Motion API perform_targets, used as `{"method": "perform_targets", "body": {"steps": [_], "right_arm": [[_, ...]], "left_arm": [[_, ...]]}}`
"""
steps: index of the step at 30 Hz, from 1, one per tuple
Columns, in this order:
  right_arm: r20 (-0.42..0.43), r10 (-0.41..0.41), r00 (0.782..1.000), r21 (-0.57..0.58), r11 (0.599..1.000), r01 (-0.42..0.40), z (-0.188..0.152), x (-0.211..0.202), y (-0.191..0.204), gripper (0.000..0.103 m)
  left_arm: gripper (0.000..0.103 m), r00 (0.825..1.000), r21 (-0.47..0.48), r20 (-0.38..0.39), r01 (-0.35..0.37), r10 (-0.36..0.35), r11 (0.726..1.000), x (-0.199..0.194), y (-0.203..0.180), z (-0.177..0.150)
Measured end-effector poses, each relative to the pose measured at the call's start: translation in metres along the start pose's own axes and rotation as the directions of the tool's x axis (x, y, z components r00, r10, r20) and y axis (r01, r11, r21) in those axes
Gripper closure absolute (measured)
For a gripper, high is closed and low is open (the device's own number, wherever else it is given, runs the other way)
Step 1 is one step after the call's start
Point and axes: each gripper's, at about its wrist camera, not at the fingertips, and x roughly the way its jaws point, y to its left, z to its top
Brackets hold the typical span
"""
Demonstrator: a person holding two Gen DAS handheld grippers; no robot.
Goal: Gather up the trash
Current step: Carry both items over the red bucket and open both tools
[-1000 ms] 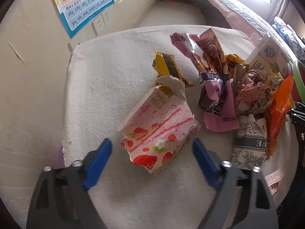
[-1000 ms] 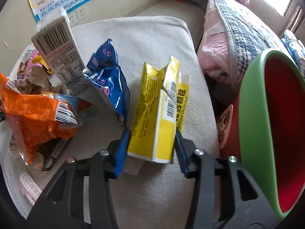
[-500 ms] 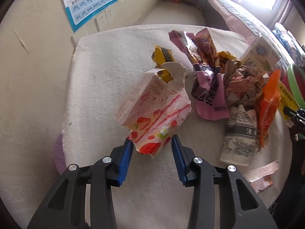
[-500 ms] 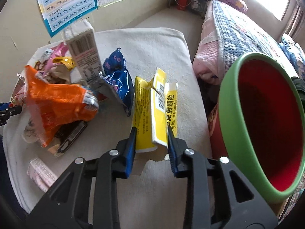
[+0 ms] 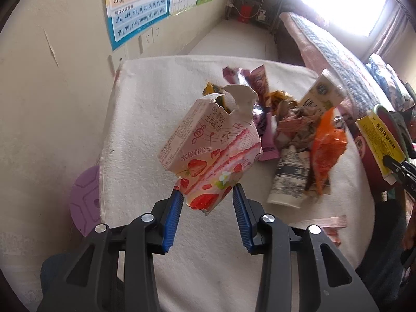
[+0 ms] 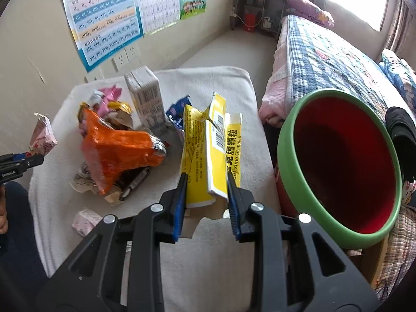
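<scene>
right claw (image 6: 206, 199) holds the torn yellow medicine box (image 6: 212, 153), pads clamped on its near end, long axis pointing away from the claw, raised off the white-covered desk (image 6: 234, 273). the red bin with green rim (image 6: 338, 156) sits just right of the desk, mouth tilted toward the claw, so it's a short swing right; right arm is clearly the nearer one. left claw (image 5: 208, 208) grips the near corner of the torn pink strawberry milk carton (image 5: 210, 153), lifted, open top leaning far-left; the bin is at the far right edge of its view, across the pile. box and carton are thin crushed card, flaps ragged, likely to flop. remaining pile mid-desk: orange foil wrapper (image 6: 117, 148), upright white carton (image 6: 145, 96), blue packet (image 6: 179, 109), crumpled paper, purple wrappers (image 5: 249, 78).
</scene>
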Motion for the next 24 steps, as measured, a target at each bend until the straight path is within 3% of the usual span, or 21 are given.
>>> {"method": "perform_targets", "body": {"steps": [12, 24], "right_arm": [[0.066, 0.017, 0.998, 0.016, 1.000, -0.018, 0.001, -0.034, -0.002, 0.075], [0.119, -0.047, 0.992, 0.084, 0.996, 0.037, 0.005, -0.060, -0.049, 0.075]], "left_arm": [[0.066, 0.995, 0.047, 0.069, 0.076, -0.079, 0.996, -0.041, -0.047, 0.015], [0.066, 0.983, 0.160, 0.080, 0.151, -0.165, 0.975, -0.048, -0.122, 0.043]]}}
